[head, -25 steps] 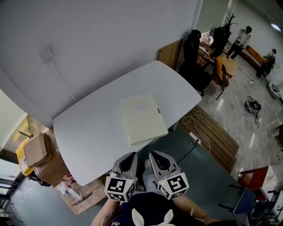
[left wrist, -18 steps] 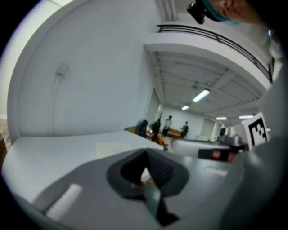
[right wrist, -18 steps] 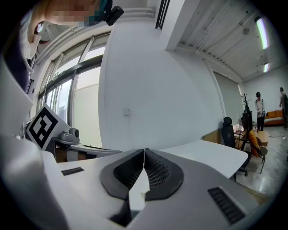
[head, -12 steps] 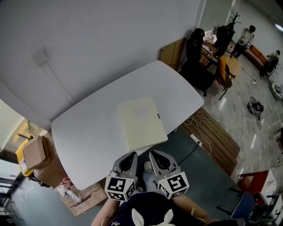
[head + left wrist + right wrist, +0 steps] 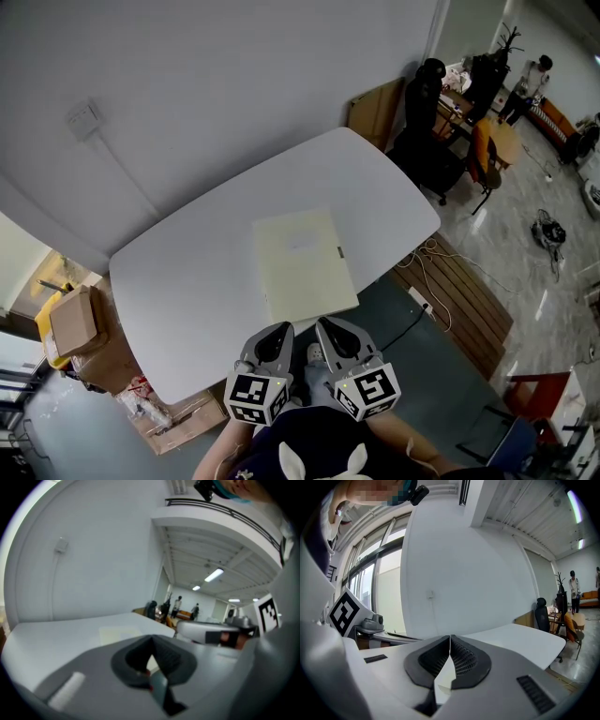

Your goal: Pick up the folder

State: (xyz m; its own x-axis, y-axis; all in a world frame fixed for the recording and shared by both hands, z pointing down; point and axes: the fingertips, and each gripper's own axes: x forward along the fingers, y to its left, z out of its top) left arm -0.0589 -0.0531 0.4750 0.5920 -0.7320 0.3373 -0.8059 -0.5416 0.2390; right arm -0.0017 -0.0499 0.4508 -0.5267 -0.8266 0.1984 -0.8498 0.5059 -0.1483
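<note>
A cream folder (image 5: 302, 264) lies flat on the white table (image 5: 187, 272), with its near edge at the table's front edge. Just short of that edge my left gripper (image 5: 280, 329) and right gripper (image 5: 324, 326) hover side by side, both shut with nothing in them. The left gripper view has its jaws (image 5: 152, 641) closed, the folder (image 5: 119, 633) ahead on the table and the right gripper's body (image 5: 211, 632) beside them. In the right gripper view the jaws (image 5: 450, 638) meet at the tips, with the table (image 5: 525, 639) beyond.
Cardboard boxes (image 5: 75, 319) sit on the floor left of the table. A black office chair (image 5: 427, 131) and a wooden board (image 5: 380, 108) stand past its far right end. Cables (image 5: 422, 251) and a slatted wooden panel (image 5: 464, 300) lie on the floor at the right.
Both grippers, still shut, have drawn closer to the table's front edge and the folder's near edge. The folder has not moved on the table.
</note>
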